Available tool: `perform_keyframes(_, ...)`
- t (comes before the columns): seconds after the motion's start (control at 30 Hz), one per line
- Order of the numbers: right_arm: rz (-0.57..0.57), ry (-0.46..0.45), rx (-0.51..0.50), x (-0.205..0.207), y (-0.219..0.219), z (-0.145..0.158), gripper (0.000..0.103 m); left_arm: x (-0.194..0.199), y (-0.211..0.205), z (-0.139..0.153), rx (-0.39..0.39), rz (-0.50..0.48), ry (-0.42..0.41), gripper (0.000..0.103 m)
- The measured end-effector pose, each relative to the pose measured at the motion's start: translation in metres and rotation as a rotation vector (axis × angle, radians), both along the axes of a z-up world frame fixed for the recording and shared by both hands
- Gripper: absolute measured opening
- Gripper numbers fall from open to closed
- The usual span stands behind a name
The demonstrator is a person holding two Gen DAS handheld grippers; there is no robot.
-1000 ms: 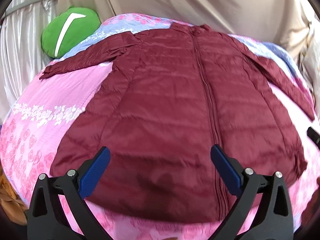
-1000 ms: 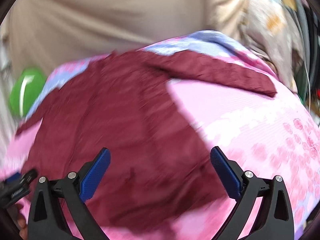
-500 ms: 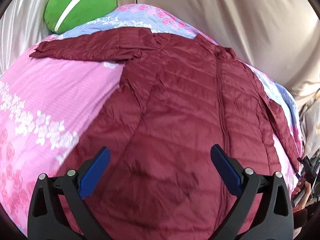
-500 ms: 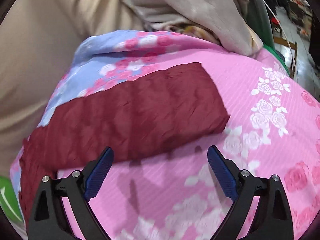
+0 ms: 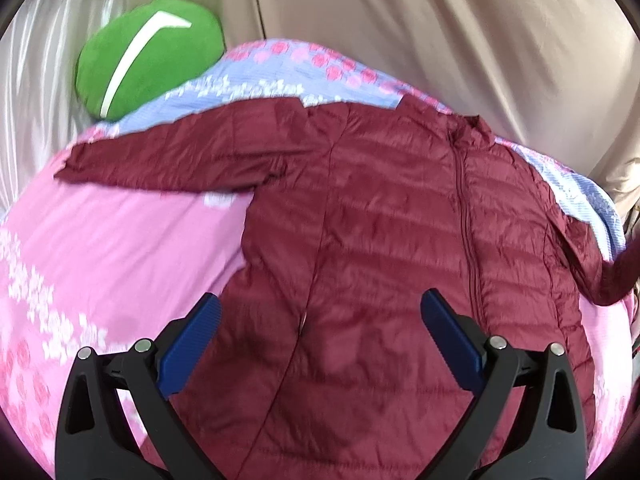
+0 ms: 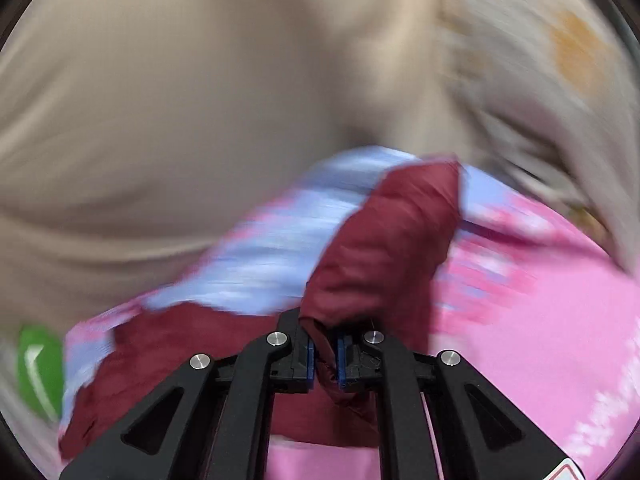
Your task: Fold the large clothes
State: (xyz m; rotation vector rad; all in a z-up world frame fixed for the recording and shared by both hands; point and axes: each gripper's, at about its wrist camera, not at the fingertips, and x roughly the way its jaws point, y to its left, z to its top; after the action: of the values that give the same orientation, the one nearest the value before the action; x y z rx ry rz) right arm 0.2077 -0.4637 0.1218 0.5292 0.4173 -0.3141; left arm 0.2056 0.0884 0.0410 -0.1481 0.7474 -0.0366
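Soft, even light is seen everywhere. The right wrist view is badly smeared by blur; edges are bent and darkened.

This looks like a bedroom in a home: a bed fills the view, covered by a pink sheet (image 5: 120,248) printed with roses and white flowers, with a pale blue band along its far edge. A round green cushion (image 5: 148,64) with a white stripe rests at the bed's far left corner, against shiny silvery curtain fabric (image 5: 36,92). Beige draped cloth (image 5: 440,28) hangs behind the far edge, and a maroon quilted jacket (image 5: 380,240) lies spread on the bed.
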Motion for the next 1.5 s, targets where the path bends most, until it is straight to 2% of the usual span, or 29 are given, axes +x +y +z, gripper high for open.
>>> perform_keyframes(0.07, 0.204, -0.052, -0.093, 0.045, 0.077, 0.036, 0.009, 0.006, -0.003, 0.005, 0.000, -0.006, -0.011, 0.098)
perform_keyframes(0.1, 0.280, -0.069, -0.123, 0.061, 0.107, 0.043, 0.009, 0.011, -0.004, 0.008, -0.008, -0.016, -0.015, 0.098)
perform_keyframes(0.2, 0.523, -0.065, -0.188, 0.112, 0.205, 0.039, 0.009, 0.022, -0.004, 0.014, -0.042, -0.045, -0.021, 0.098)
perform_keyframes(0.27, 0.668, -0.029, -0.204, 0.139, 0.262, 0.014, 0.011, 0.030, -0.003, 0.017, -0.060, -0.061, -0.018, 0.098)
perform_keyframes(0.3, 0.747, 0.014, -0.213, 0.153, 0.292, -0.010, 0.012, 0.037, -0.002, 0.017, -0.076, -0.080, -0.013, 0.098)
perform_keyframes(0.4, 0.879, 0.179, -0.216, 0.181, 0.341, -0.084, 0.020, 0.056, -0.002, 0.013, -0.094, -0.101, -0.005, 0.098)
perform_keyframes(0.47, 0.908, 0.255, -0.219, 0.180, 0.351, -0.114, 0.022, 0.070, -0.002, 0.006, -0.104, -0.110, 0.019, 0.098)
perform_keyframes(0.53, 0.925, 0.288, -0.223, 0.169, 0.345, -0.124, 0.025, 0.090, -0.004, -0.004, -0.132, -0.129, 0.067, 0.098)
perform_keyframes(0.63, 0.874, 0.235, -0.215, 0.135, 0.308, -0.104, 0.051, 0.121, -0.013, -0.021, -0.187, -0.165, 0.148, 0.098)
perform_keyframes(0.67, 0.842, 0.212, -0.215, 0.125, 0.294, -0.095, 0.054, 0.133, -0.019, -0.028, -0.203, -0.178, 0.182, 0.098)
perform_keyframes(0.73, 0.772, 0.182, -0.207, 0.103, 0.256, -0.080, 0.054, 0.146, -0.028, -0.035, -0.215, -0.175, 0.205, 0.098)
perform_keyframes(0.8, 0.679, 0.201, -0.218, 0.085, 0.224, -0.078, 0.055, 0.165, -0.045, -0.043, -0.218, -0.231, 0.236, 0.098)
perform_keyframes(0.87, 0.614, 0.237, -0.212, 0.065, 0.188, -0.085, 0.055, 0.186, -0.060, -0.052, -0.227, -0.272, 0.281, 0.098)
perform_keyframes(0.93, 0.563, 0.282, -0.189, 0.051, 0.159, -0.098, 0.054, 0.201, -0.069, -0.057, -0.211, -0.240, 0.283, 0.097)
perform_keyframes(1.0, 0.506, 0.315, -0.120, 0.041, 0.127, -0.116, 0.055, 0.208, -0.079, -0.052, -0.201, -0.264, 0.249, 0.080)
perform_keyframes(1.07, 0.476, 0.310, -0.026, 0.038, 0.102, -0.126, 0.056, 0.215, -0.090, -0.043, -0.207, -0.328, 0.239, 0.033)
perform_keyframes(1.13, 0.485, 0.258, 0.114, 0.045, 0.088, -0.134, 0.056, 0.221, -0.094, -0.034, -0.243, -0.353, 0.234, 0.015)
perform_keyframes(1.2, 0.470, 0.217, 0.207, 0.057, 0.072, -0.134, 0.056, 0.223, -0.094, -0.017, -0.274, -0.352, 0.184, 0.012)
perform_keyframes(1.3, 0.434, 0.207, 0.346, 0.076, 0.052, -0.142, 0.057, 0.220, -0.085, 0.019, -0.309, -0.346, 0.060, 0.010)
perform_keyframes(1.4, 0.456, 0.182, 0.433, 0.080, 0.050, -0.145, 0.057, 0.215, -0.071, 0.050, -0.354, -0.357, -0.025, 0.010)
perform_keyframes(1.5, 0.511, 0.166, 0.454, 0.081, 0.063, -0.139, 0.057, 0.213, -0.076, 0.067, -0.307, -0.371, -0.063, 0.010)
